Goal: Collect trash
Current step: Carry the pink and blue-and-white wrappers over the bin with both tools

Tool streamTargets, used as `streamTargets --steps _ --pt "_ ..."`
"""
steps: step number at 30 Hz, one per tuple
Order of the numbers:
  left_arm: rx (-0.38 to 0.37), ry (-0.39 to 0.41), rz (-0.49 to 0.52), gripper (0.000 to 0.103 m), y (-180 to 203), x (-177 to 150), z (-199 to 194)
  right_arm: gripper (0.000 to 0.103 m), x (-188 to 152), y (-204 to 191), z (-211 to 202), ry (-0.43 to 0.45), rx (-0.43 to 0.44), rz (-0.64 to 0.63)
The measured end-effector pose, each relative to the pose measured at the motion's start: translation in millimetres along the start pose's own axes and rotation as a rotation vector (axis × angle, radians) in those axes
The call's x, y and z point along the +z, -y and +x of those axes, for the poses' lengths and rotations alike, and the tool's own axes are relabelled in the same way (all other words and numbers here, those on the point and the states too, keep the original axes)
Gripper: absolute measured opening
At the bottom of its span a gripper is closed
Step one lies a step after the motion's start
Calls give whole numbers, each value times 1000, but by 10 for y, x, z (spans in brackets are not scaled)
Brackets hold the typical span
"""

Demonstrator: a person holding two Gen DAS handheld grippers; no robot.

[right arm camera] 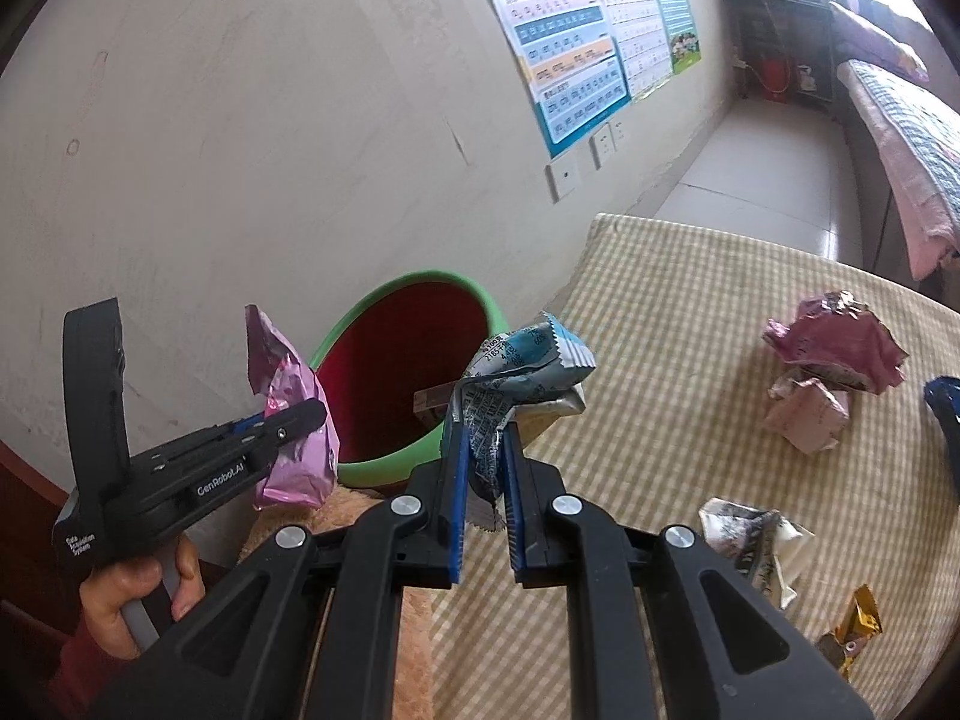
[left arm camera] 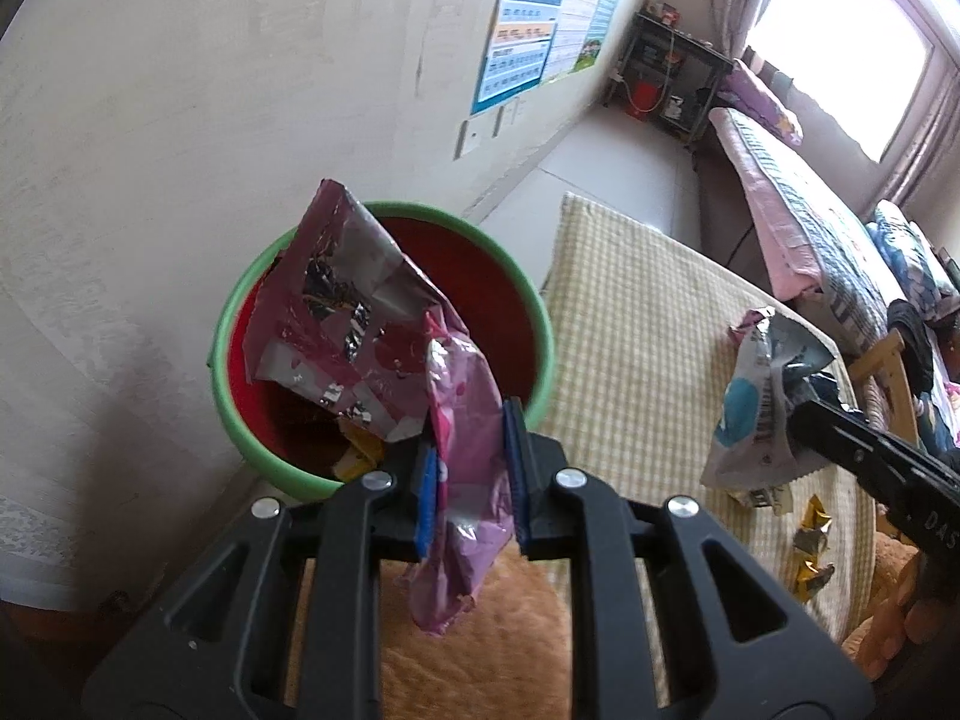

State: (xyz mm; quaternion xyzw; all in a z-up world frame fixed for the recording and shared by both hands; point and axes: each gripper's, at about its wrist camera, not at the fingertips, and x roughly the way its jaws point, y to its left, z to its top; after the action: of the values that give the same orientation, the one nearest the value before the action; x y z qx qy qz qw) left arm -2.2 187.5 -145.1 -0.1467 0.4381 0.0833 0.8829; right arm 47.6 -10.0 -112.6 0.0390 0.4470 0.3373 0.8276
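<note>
Right now my left gripper [left arm camera: 468,468] has its blue pads pinched on a pink wrapper [left arm camera: 462,420], which hangs crumpled between them in the lower middle of the left wrist view, its top flaring up and to the left over the mouth of the bin [left arm camera: 516,276]. That bin, green-rimmed and red inside, sits left of centre against the pale wall [left arm camera: 150,120], and some yellow scraps [left arm camera: 360,456] lie inside it near the closest rim.

From the right wrist view, my right gripper [right arm camera: 485,468] is clamped on a blue-and-white wrapper [right arm camera: 522,372], low in the middle of the frame, the packet bunching above the pads just right of the bin's rim. My left gripper shows at the lower left of that view, the pink wrapper sticking out of its tip, beside the bin's left edge; the hand [right arm camera: 132,594] grips its handle below.

More trash lies on the checked yellow cloth [right arm camera: 660,312]: a crumpled pink packet [right arm camera: 834,348] at the right, a paler pink wad [right arm camera: 810,414] touching it just below, a silvery-white wrapper [right arm camera: 750,546] lower right, and a gold wrapper [right arm camera: 855,624] near the bottom right corner. Posters [right arm camera: 576,48] hang on the wall at the upper middle.
</note>
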Motion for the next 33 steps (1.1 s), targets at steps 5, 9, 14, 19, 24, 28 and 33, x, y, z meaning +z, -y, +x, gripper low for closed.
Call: streamTargets --steps 5,9,14,19,24,28,33 --pt "10 -1 -12 18 -119 59 26 11 102 -101 155 -15 18 -23" --pt "-3 -11 -33 18 -225 130 95 11 212 -140 298 -20 33 -33" --pt "20 -8 -27 18 -295 222 162 11 342 -196 417 -21 59 -28" --pt "41 -10 -25 18 -423 270 244 11 463 -321 544 -32 77 -64" --pt "39 -31 -35 18 -568 300 351 11 528 -433 699 -59 83 -94" --pt "52 -34 -21 18 -597 346 410 11 499 -441 852 -93 82 -90" --pt "46 -49 -20 18 -631 381 501 11 474 -440 955 -108 72 -89"
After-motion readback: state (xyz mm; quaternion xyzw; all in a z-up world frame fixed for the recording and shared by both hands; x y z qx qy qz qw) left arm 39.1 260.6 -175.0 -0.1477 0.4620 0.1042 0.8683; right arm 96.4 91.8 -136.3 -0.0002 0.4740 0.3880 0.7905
